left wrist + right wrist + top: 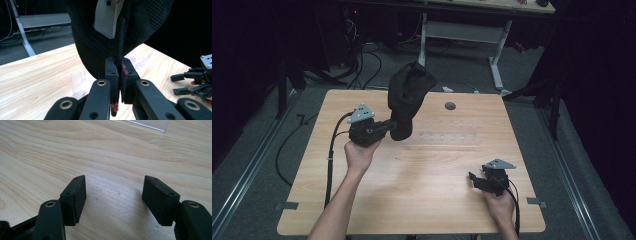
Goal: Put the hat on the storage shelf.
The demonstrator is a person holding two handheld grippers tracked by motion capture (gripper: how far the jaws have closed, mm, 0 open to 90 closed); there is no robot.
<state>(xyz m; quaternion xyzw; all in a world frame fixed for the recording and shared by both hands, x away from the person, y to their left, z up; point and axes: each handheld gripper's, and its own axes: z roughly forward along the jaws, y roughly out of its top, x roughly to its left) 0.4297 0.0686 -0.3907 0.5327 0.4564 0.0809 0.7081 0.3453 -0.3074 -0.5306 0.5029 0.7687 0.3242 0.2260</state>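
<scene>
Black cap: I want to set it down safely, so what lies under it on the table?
Under the cap, held up by the left tongs, lies bare wood table and a clear plastic sheet. The cap hides part of that sheet.

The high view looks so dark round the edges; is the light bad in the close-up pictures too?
High view: only the table is lit, the room dim. Left gripper view: the black cap is nearly featureless. Right gripper view: bright, even light, wood grain sharp.

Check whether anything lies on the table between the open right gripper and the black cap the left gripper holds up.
Nothing visible does. Bare table lies between the right gripper and the black cap, which the left gripper pinches by its edge.
</scene>
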